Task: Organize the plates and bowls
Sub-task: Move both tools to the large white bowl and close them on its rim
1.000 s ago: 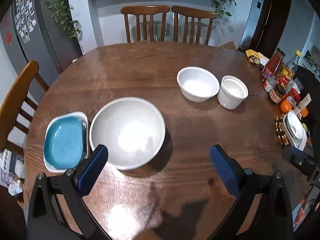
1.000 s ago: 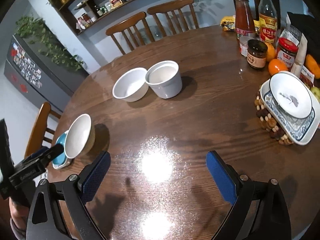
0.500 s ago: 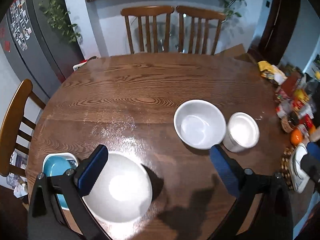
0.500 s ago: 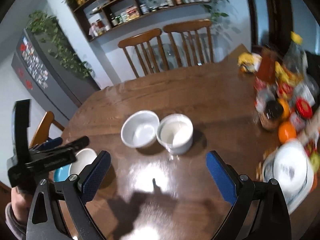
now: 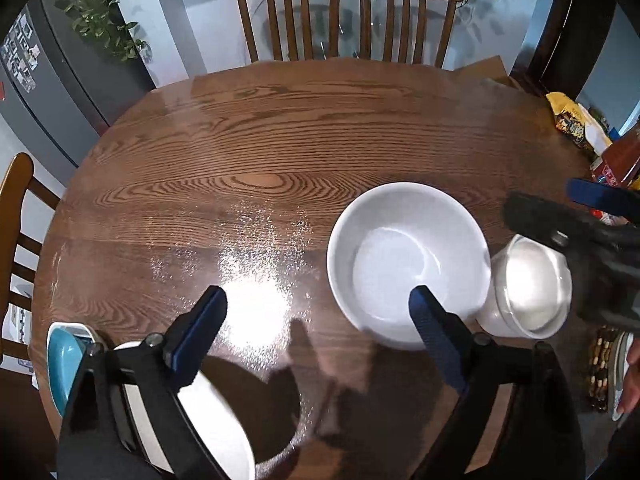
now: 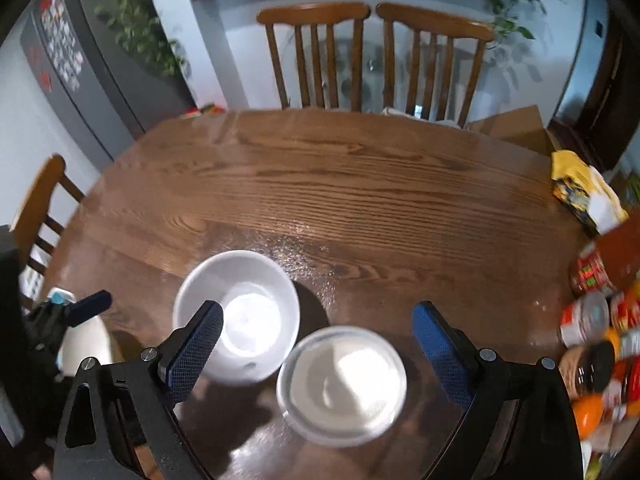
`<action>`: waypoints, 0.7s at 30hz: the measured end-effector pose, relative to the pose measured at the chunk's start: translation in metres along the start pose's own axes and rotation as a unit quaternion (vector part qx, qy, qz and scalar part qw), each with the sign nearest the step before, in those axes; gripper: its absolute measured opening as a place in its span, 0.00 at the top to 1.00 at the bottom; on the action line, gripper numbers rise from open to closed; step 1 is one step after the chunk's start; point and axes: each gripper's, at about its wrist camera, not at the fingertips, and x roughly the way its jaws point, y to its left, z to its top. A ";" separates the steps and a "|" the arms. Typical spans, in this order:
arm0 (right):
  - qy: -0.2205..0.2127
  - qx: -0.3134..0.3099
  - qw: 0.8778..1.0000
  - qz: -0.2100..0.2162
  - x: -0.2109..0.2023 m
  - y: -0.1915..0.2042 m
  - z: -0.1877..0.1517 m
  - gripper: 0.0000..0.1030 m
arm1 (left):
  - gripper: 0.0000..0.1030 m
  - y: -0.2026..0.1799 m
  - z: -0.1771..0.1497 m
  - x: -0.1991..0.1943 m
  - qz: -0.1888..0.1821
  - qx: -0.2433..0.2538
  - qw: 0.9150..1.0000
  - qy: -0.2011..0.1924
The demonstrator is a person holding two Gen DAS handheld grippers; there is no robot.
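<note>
A wide white bowl (image 5: 408, 260) and a taller white cup-bowl (image 5: 528, 284) stand side by side on the round wooden table (image 5: 280, 140). My left gripper (image 5: 320, 316) is open, its right finger over the wide bowl's near rim. A big white bowl (image 5: 216, 424) and a blue plate (image 5: 64, 360) lie under its left finger. My right gripper (image 6: 316, 332) is open above the cup-bowl (image 6: 340, 384), with the wide bowl (image 6: 240, 312) at its left finger. The right gripper also shows in the left wrist view (image 5: 576, 220).
Jars, bottles and oranges (image 6: 600, 340) crowd the table's right edge, with a yellow snack bag (image 6: 576, 184). A patterned plate on a beaded trivet (image 5: 600, 364) sits at the near right. Chairs (image 5: 344, 12) stand behind the table and one chair (image 5: 16, 216) at the left.
Both grippers have moved forward over the table toward the two white bowls, which now look much larger. The big bowl and blue plate have slid under the left gripper.
</note>
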 end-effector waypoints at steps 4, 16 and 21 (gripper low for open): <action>0.033 -0.010 0.999 0.019 0.024 0.000 0.007 0.26 | 0.25 -0.003 0.003 0.011 -0.006 0.002 1.000 0.013; 0.095 -0.042 0.993 0.059 0.067 0.009 0.008 0.76 | 0.75 -0.013 0.002 0.036 -0.033 0.008 0.998 0.045; 0.089 -0.038 0.994 0.059 0.065 0.008 0.008 0.88 | 0.82 -0.016 0.002 0.038 -0.035 0.006 0.998 0.044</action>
